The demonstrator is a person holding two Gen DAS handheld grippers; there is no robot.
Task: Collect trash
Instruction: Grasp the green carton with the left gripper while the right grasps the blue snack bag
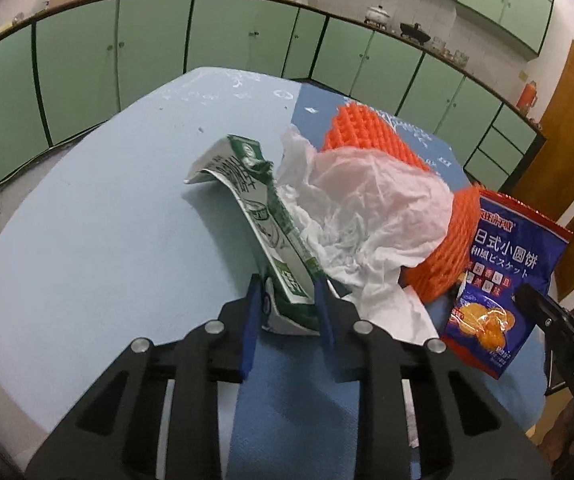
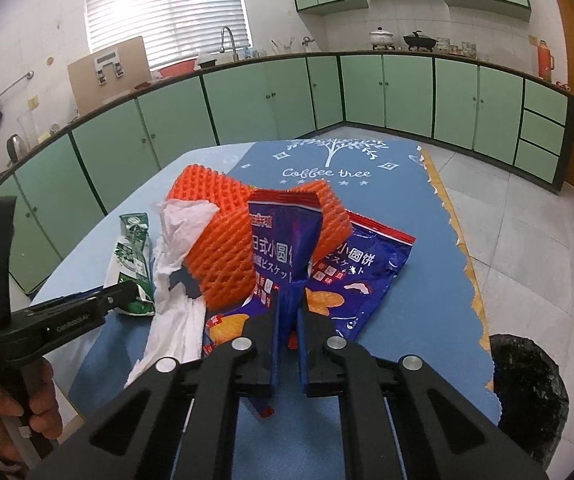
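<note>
A blue biscuit packet [image 2: 283, 240] stands pinched upright in the right gripper [image 2: 288, 320], its jaws clenched on it. Beside it, on the desk [image 1: 87, 240], the green-and-white carton [image 1: 271, 240] lies between the left gripper's [image 1: 287, 300] jaws, which grasp its near end. Crumpled white paper [image 1: 367, 208] and orange foam netting [image 1: 371, 136] lie between the two.

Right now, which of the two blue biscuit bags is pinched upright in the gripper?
The nearer blue biscuit bag, upright in the right gripper; the other blue bag lies flat.
</note>
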